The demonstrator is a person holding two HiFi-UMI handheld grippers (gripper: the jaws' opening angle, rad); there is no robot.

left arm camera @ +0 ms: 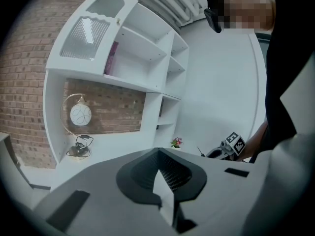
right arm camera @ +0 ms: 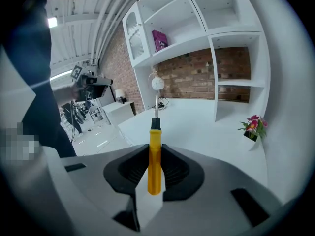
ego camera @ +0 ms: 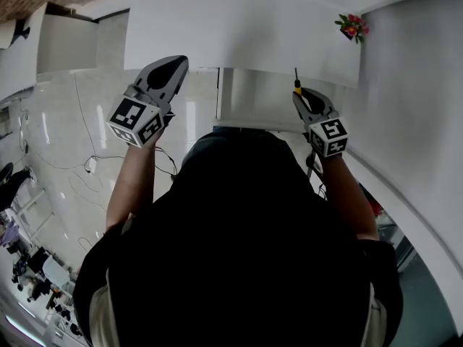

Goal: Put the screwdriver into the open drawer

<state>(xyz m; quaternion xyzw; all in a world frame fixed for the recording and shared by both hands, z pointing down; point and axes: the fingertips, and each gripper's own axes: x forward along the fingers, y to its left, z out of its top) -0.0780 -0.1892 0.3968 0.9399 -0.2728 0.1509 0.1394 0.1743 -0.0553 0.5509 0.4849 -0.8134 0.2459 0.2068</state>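
Note:
My right gripper (right arm camera: 155, 149) is shut on the yellow handle of the screwdriver (right arm camera: 154, 163), whose black collar and metal shaft point up and away over the white table (right arm camera: 197, 119). In the head view the right gripper (ego camera: 300, 95) hovers at the table's near edge with the screwdriver (ego camera: 296, 85) sticking out of it. Just left of it, under that edge, lies a white recess that looks like the open drawer (ego camera: 253, 107). The left gripper (ego camera: 176, 63) is raised at the left. Its jaws are shut with nothing in them (left arm camera: 158, 154).
A small pot of pink flowers (ego camera: 352, 27) stands at the table's far right corner by the white wall. A white shelf unit (left arm camera: 123, 58) backed by brick rises behind the table, with a globe lamp (left arm camera: 78, 117) on the top. Cables trail over the glossy floor (ego camera: 79, 172).

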